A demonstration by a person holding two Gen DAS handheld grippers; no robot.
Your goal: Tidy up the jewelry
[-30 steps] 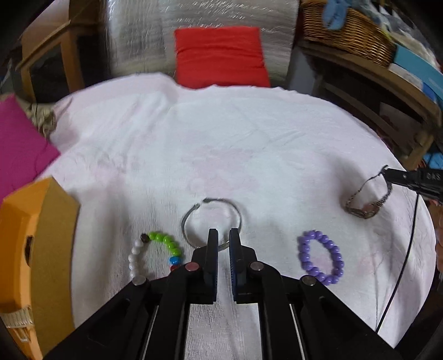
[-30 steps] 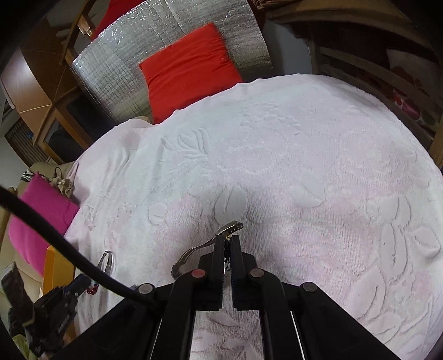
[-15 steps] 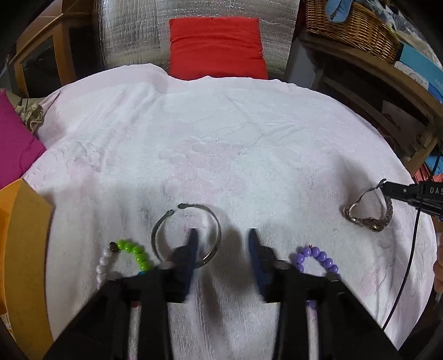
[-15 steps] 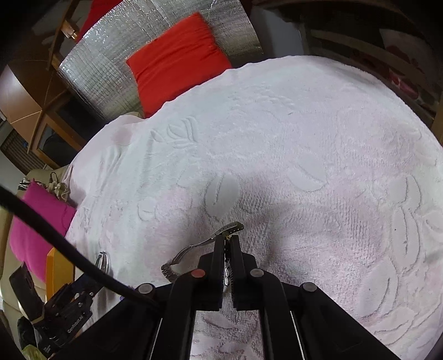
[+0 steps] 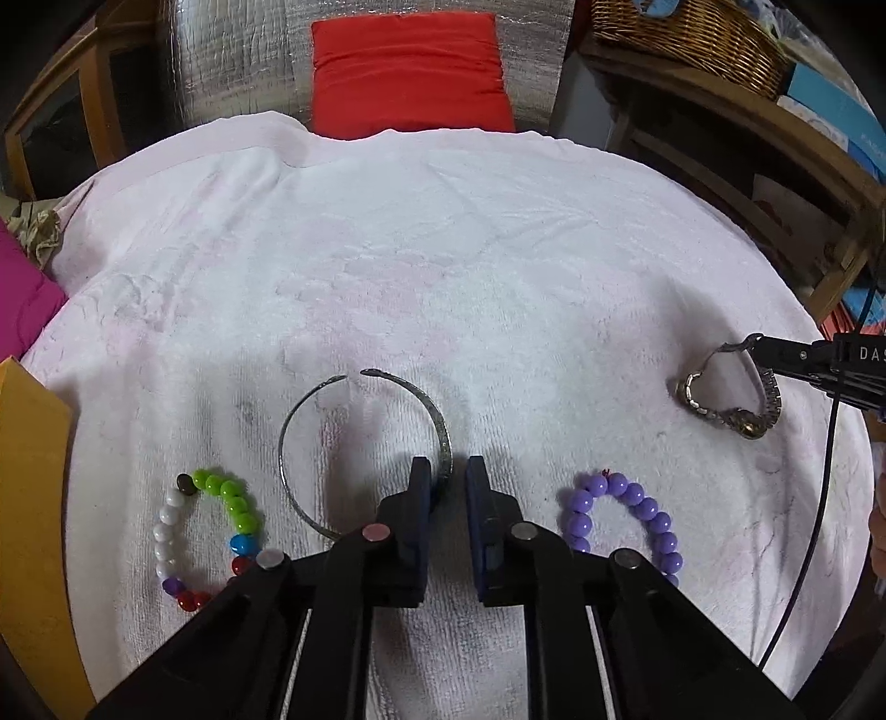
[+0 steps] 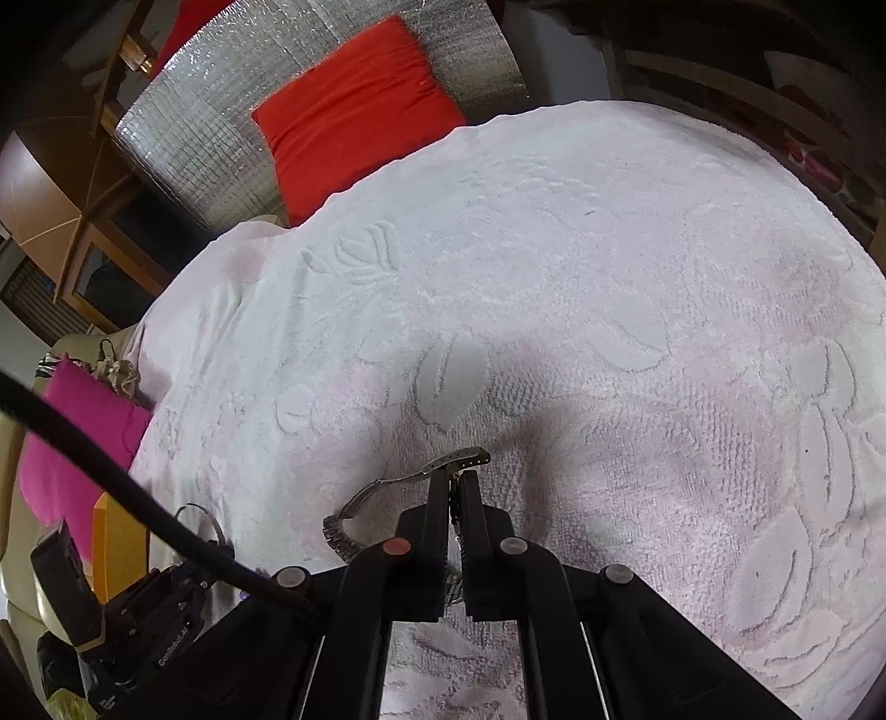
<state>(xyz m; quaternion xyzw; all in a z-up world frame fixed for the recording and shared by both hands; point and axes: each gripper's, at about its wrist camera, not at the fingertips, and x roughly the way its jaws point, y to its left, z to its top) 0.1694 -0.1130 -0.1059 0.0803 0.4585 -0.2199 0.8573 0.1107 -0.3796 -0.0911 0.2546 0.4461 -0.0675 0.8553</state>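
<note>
Jewelry lies spread on a pale pink towel (image 5: 443, 249) that covers a round surface; a silver bangle (image 5: 354, 443), open at its far side, sits near the middle; a multicoloured bead bracelet (image 5: 207, 531) lies just left of it, and a purple bead bracelet (image 5: 626, 520) lies to the right, apart from the bangle. The left gripper (image 5: 446, 476) points down at the bangle, its fingers straddling the right side of the metal band; the jaws have just been closing and now stand narrow, with the band in the gap between them; whether the pads already press on the metal I cannot tell. A metal watch (image 5: 731, 396) sits further right on the towel, its strap standing up in a loop; the right gripper (image 5: 761, 346) reaches in from the right edge and is clamped tight on the top of that strap. In the right wrist view the same gripper's (image 6: 454, 476) fingers are closed on the strap, the clasp end poking out beyond the tips, while the rest of the watch (image 6: 365, 498) curves away to the left and down onto the towel. An orange box (image 5: 33, 498) stands at the left edge of the towel; a red cushion (image 5: 410, 72) leans against silver foil padding (image 5: 243, 61) behind; a magenta cushion (image 6: 83, 432) lies off to the left; a wicker basket (image 5: 692, 39) rests on a wooden shelf at the upper right.
</note>
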